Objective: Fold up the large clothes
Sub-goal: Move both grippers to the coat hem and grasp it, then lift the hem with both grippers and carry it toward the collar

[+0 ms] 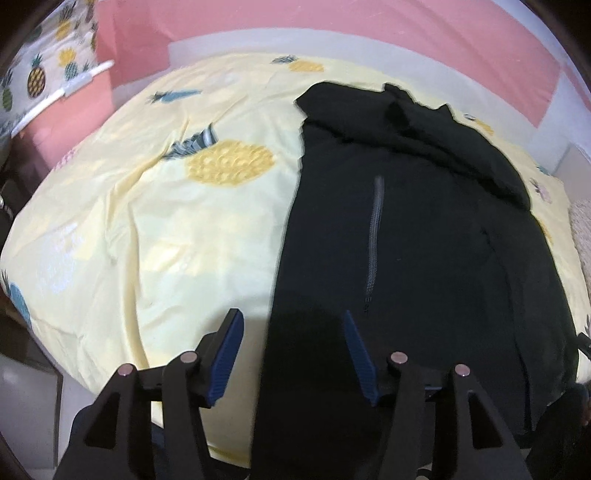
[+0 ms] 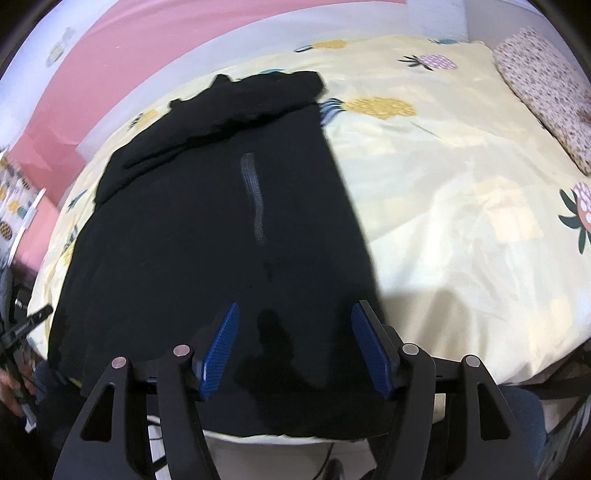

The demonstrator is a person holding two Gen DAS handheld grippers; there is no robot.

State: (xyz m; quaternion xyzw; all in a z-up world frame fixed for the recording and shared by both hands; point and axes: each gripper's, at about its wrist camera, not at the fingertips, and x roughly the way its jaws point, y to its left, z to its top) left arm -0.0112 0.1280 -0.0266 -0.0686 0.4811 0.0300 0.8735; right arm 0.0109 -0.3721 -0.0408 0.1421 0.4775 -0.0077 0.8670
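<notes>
Pale yellow pineapple-print bedspread [image 1: 147, 221] spread out straight ahead, a bit wrinkled. Beyond it, pink wall [image 1: 332, 33] with a white band along the bottom. Pineapple curtain [image 1: 44, 74] way off to the far left, speckled pillow [image 2: 546, 92] off to the far right. Soft indoor light.

A black garment [image 1: 424, 236] lies spread flat on the bed, its length running from six o'clock toward twelve. A grey zipper [image 1: 373, 236] runs down its middle. At the far end, toward twelve o'clock, the cloth is bunched into a rumpled fold lying across the body.
</notes>
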